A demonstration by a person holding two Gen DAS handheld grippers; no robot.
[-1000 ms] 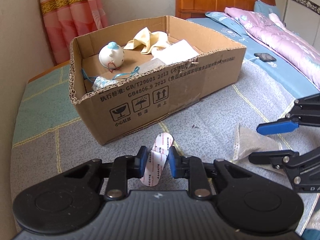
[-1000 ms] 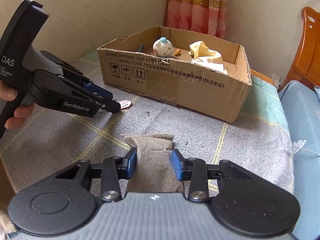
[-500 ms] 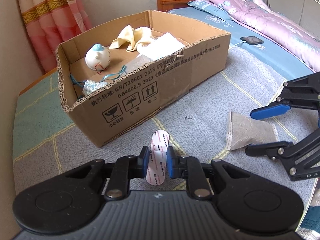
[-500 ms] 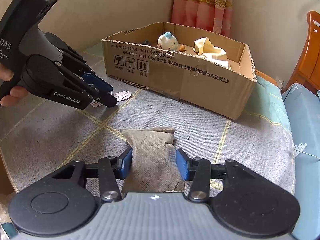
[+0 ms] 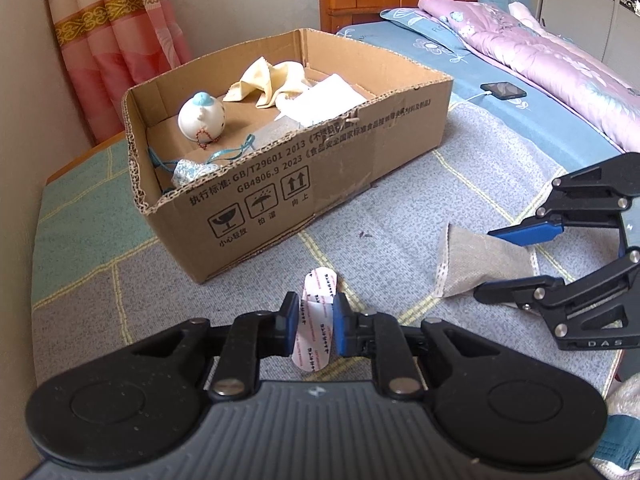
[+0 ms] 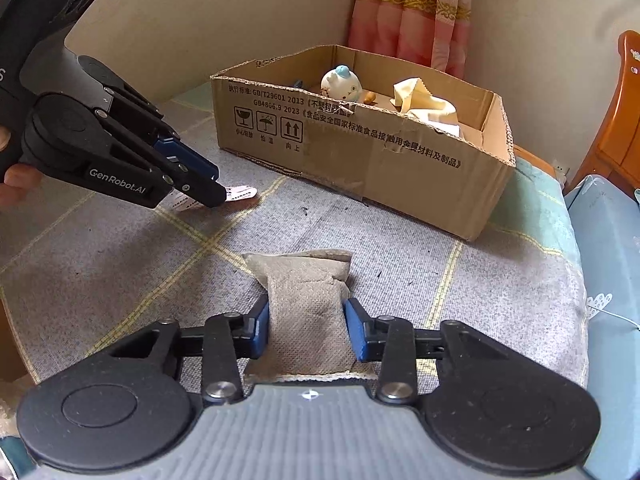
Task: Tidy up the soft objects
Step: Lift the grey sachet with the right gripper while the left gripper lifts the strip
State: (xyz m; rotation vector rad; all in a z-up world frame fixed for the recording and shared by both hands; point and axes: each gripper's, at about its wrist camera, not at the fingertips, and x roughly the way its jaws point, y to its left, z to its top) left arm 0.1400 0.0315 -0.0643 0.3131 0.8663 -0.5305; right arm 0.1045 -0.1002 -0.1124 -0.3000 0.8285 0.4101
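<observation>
With the left gripper pinching the sachet and the right gripper pinching the pouch, lift each clear over the box rim before releasing.

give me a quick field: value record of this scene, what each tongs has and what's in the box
surface: grey patterned bedspread
left tongs: shut on a white printed packet
right tongs: closed against a grey pouch, which lies on the bedspread
box: open cardboard, beyond both tongs
in box: round white toy, yellow cloth, white sheet, blue string
bed: phone on the blue sheet
task state: packet and pouch not yet in box
</observation>
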